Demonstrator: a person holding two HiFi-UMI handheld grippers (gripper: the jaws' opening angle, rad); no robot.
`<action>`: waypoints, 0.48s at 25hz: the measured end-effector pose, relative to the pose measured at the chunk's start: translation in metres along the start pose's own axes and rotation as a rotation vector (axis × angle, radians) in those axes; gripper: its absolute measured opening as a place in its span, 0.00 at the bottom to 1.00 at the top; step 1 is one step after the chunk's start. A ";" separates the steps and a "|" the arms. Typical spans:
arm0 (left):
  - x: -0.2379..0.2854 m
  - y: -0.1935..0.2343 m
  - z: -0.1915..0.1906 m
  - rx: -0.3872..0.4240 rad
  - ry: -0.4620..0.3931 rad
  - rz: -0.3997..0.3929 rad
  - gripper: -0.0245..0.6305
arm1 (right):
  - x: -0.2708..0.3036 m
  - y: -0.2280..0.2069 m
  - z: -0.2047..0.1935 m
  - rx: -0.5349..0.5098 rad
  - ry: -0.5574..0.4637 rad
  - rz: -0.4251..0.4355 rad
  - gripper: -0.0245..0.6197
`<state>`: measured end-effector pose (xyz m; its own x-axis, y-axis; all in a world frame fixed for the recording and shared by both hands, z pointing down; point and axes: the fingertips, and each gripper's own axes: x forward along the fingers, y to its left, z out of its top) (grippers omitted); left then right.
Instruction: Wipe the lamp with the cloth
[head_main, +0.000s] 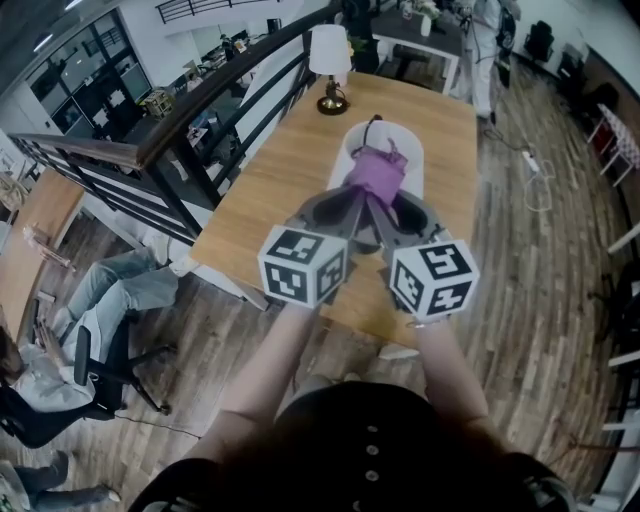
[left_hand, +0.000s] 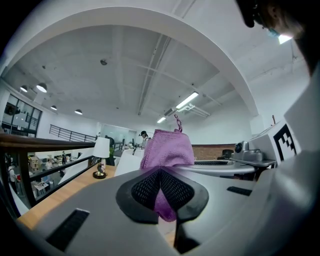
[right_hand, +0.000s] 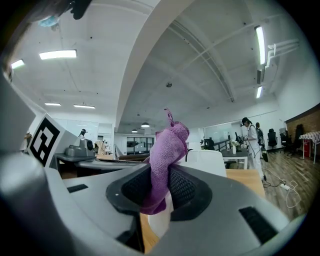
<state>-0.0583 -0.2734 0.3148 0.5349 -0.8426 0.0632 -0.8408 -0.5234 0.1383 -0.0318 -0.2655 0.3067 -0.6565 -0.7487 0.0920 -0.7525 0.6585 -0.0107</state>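
The lamp stands upright at the far end of the wooden bench, well apart from the purple cloth. The left hand-held gripper and the right hand-held gripper each pinch the cloth, side by side, above the bench.

Looks like an open-plan office up on a mezzanine; black railing along the upper left with cluttered desks beyond it; swivel chair lower left; strip lights overhead; plank floor at right.
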 end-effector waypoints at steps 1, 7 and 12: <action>0.000 0.000 -0.002 -0.001 0.003 0.000 0.06 | 0.000 0.000 -0.002 0.002 0.003 -0.001 0.19; 0.000 -0.002 -0.012 -0.018 0.024 0.004 0.06 | -0.003 0.000 -0.011 0.013 0.024 -0.002 0.19; -0.002 -0.001 -0.024 -0.033 0.045 0.005 0.06 | -0.002 0.002 -0.023 0.023 0.048 -0.003 0.19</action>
<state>-0.0570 -0.2682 0.3380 0.5342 -0.8384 0.1084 -0.8409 -0.5137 0.1706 -0.0307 -0.2605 0.3291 -0.6518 -0.7455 0.1397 -0.7555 0.6543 -0.0337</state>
